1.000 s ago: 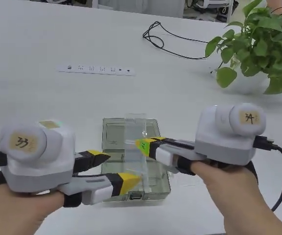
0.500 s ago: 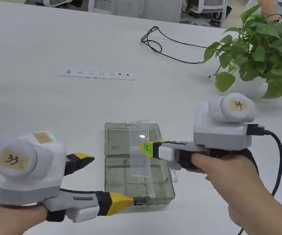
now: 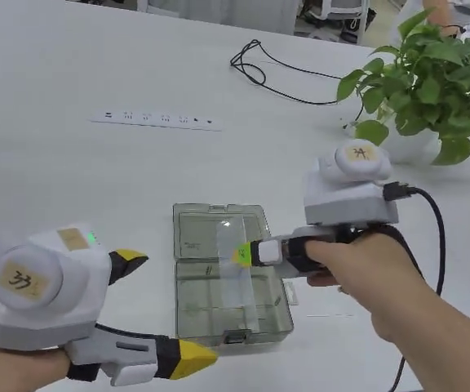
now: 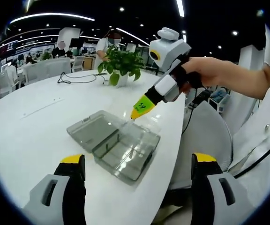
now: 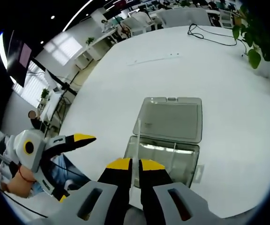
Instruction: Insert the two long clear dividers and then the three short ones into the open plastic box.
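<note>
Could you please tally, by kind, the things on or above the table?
Grippers: 2, left gripper, right gripper
Plastic box: 1
Clear divider, held: 1
Power strip: 1
Potted plant: 1
Loose black cable: 1
Total: 7

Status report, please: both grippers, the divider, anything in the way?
Right gripper shut on clear divider, low over open box. Left gripper open, beside box, not touching. Nothing seen blocking it.

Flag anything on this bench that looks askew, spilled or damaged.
Nothing looks spilled or broken. The one unsettled item is the clear divider, pinched in the right gripper over the open box. It appears to run at a slight slant to the box walls and does not seem seated yet.
</note>
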`<state>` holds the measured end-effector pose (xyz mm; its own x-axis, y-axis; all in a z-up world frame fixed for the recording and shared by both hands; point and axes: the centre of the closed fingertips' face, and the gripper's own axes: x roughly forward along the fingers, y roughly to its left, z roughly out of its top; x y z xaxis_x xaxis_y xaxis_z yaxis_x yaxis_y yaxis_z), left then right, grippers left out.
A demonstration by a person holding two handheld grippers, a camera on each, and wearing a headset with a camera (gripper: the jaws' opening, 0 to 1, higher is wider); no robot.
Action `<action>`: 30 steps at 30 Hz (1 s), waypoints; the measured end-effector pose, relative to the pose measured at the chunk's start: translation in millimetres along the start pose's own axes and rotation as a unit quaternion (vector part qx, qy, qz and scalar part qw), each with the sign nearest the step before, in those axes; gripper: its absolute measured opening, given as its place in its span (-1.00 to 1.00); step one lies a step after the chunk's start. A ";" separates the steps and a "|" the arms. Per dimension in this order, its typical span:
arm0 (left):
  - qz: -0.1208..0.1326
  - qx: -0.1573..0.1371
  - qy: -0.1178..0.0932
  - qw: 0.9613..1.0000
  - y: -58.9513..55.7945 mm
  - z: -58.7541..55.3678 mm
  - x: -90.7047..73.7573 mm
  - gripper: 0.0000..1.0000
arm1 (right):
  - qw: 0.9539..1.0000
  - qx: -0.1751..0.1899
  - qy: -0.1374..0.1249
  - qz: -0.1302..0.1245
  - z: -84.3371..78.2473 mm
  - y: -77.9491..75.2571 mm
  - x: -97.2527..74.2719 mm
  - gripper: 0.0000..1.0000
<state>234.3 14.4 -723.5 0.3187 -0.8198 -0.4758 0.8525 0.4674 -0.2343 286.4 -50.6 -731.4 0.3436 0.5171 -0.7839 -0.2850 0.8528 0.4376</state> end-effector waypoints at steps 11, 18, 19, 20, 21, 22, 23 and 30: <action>-0.011 -0.015 -0.005 1.000 1.1 -1.6 4.2 0.86 | 0.997 0.049 0.051 -0.008 -18.4 -12.1 21.5 -0.87; -0.017 -0.024 -0.006 1.000 0.5 -2.4 7.5 0.84 | 0.996 0.054 0.063 -0.011 -23.9 -15.9 29.3 -0.87; -0.018 -0.026 -0.007 0.999 0.1 -1.9 8.1 0.85 | 0.996 0.057 0.065 -0.012 -24.8 -17.1 30.5 -0.87; -0.020 -0.027 -0.010 0.999 -0.3 -0.7 8.6 0.85 | 0.996 0.060 0.067 -0.013 -25.6 -18.8 32.4 -0.87; -0.021 -0.028 -0.013 0.999 -0.8 0.1 8.9 0.85 | 0.996 0.060 0.068 -0.013 -26.2 -19.2 33.2 -0.87; -0.021 -0.030 -0.013 0.999 -0.8 0.4 9.3 0.85 | 0.996 0.060 0.068 -0.013 -26.7 -19.5 34.3 -0.87; -0.022 -0.030 -0.013 0.999 -0.8 0.2 9.7 0.85 | 0.996 0.060 0.069 -0.014 -27.4 -20.1 35.4 -0.87; -0.024 -0.034 -0.010 0.999 -0.5 -1.4 11.7 0.85 | 0.995 0.059 0.077 -0.018 -32.0 -22.5 41.7 -0.87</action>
<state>237.0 5.1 -730.1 0.2870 -0.8476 -0.4464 0.8365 0.4488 -0.3144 278.5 -50.5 -788.1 0.2071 0.4759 -0.8548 -0.1651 0.8782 0.4489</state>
